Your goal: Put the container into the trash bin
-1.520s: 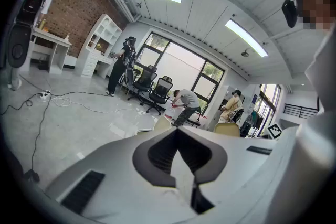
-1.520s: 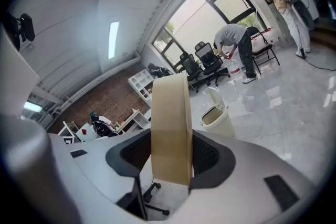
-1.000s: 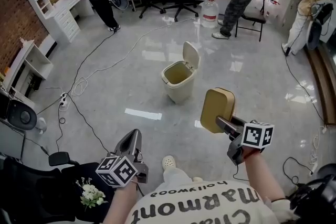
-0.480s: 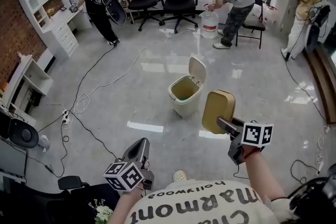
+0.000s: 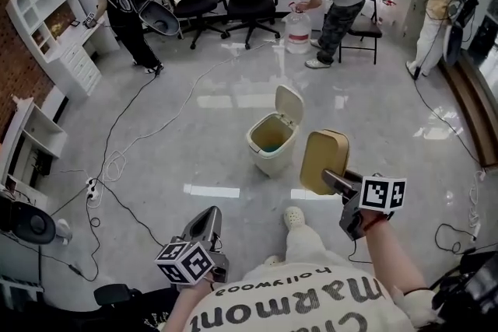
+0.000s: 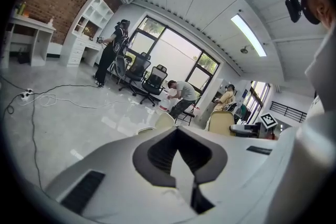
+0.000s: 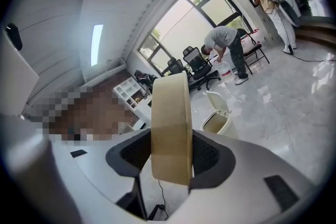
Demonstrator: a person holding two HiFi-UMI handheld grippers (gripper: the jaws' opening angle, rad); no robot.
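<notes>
Floor [image 5: 194, 159]: glossy pale grey stone, cables trailing across it.
Trash bin [image 5: 268, 142]: cream plastic, rounded box, flip lid raised, standing on the floor.
Container [image 5: 324, 161]: flat tan box, smooth, rounded corners; held on edge in the air near the bin.
Right gripper [image 5: 333, 183]: fingers clamped on the container.
Left gripper [image 5: 204, 220]: fingers pressed together, nothing between.
</notes>
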